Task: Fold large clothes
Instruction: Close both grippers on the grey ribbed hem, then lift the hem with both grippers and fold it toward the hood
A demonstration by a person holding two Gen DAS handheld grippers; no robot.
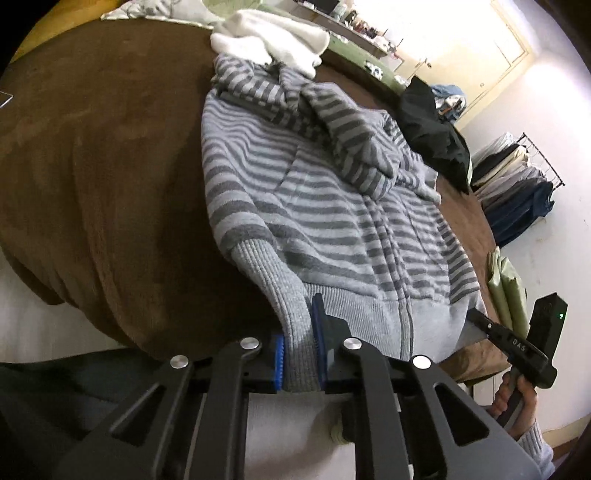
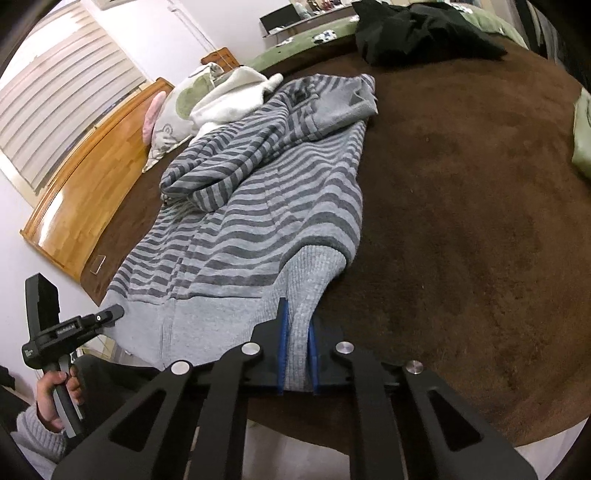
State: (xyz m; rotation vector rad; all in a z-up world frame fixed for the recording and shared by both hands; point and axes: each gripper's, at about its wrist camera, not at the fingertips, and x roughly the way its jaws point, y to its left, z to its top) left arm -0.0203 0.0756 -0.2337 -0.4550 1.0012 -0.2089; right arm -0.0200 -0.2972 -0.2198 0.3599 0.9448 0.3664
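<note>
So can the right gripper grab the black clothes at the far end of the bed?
Probably not right now. The right gripper is shut on the striped hoodie hem, and the black clothes lie far across the brown bed.

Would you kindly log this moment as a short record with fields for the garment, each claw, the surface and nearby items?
garment: grey striped zip hoodie, laid out with one sleeve folded across its front
left claw: shut on the ribbed hem, at one bottom corner
right claw: shut on the ribbed hem, at the other corner
surface: brown plush blanket
nearby: white fleece garment by the hood; black garment beyond
</note>
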